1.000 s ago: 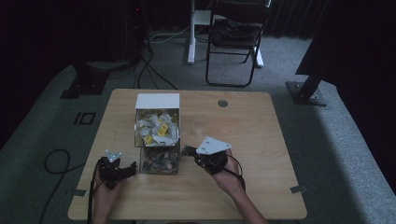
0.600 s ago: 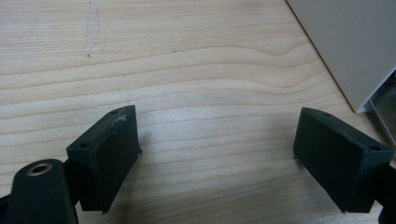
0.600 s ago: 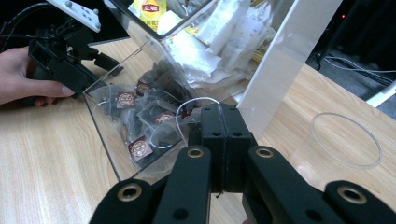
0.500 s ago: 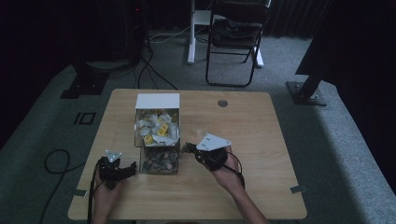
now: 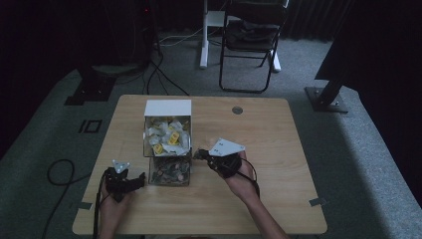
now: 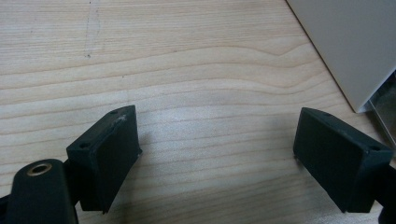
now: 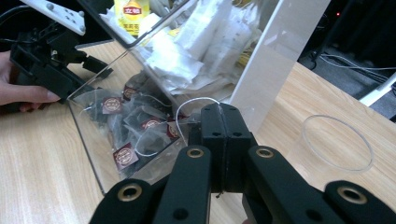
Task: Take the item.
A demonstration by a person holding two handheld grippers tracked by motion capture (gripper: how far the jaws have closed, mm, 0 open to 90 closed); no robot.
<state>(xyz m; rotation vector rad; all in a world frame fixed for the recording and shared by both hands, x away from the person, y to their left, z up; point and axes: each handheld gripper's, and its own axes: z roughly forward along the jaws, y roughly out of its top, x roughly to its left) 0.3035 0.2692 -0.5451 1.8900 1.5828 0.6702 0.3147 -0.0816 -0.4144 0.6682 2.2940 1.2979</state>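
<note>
A clear two-tier box (image 5: 166,115) stands on the wooden table (image 5: 278,199). Its upper part holds white and yellow sachets (image 5: 166,135), and its lower part holds dark tea bags (image 7: 140,126). My right gripper (image 7: 219,109) is at the open front of the lower part with its jaws pressed together. A thin white string (image 7: 196,100) loops from between them down to the tea bags. In the high view the right gripper (image 5: 200,153) is just right of the box. My left gripper (image 6: 217,149) is open over bare wood beside the box's corner (image 6: 355,51). The high view puts this left gripper (image 5: 142,178) at the box's lower left.
A clear round ring (image 7: 336,142) lies on the table to the right of the box. A round grommet (image 5: 237,110) sits near the table's far edge. A folding chair (image 5: 249,40) and cables (image 5: 164,74) are on the floor beyond the table.
Almost nothing differs. The right gripper has shifted very slightly at the box's front, and the left gripper has stayed where it was.
</note>
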